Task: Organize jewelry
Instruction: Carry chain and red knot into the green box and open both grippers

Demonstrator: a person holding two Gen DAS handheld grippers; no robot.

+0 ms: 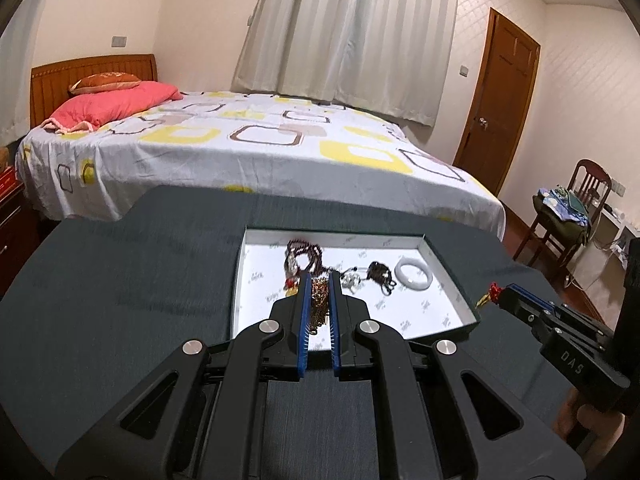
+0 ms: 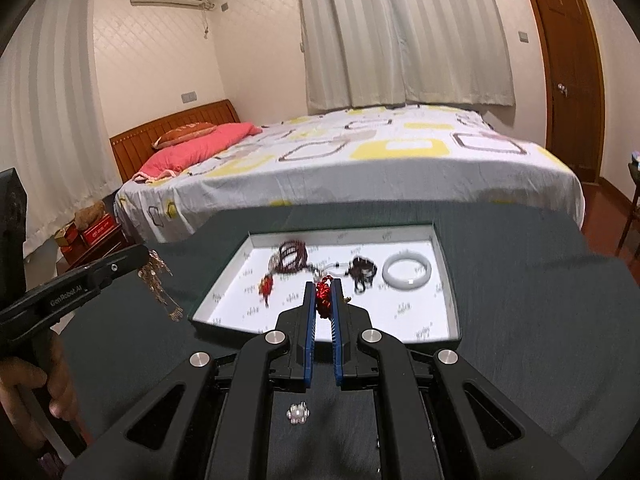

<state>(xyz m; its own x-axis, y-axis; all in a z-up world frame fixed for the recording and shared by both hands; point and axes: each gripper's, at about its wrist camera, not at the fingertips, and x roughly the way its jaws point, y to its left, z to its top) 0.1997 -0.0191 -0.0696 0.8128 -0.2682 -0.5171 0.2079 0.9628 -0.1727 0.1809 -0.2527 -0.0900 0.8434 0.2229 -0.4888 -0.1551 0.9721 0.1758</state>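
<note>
A dark grey table (image 1: 120, 280) holds a shallow white-lined tray (image 1: 448, 304). The left gripper (image 1: 320, 280), blue pads closed, pinches a gold chain (image 1: 319, 304) above the tray. Inside lie dark red beads (image 1: 304, 252), a dark bracelet (image 1: 382, 276) and a white bangle (image 1: 414, 274). At right, the right gripper (image 1: 502, 294) grips a red ornament (image 1: 495, 291). A bed (image 1: 240, 140) stands behind.
</note>
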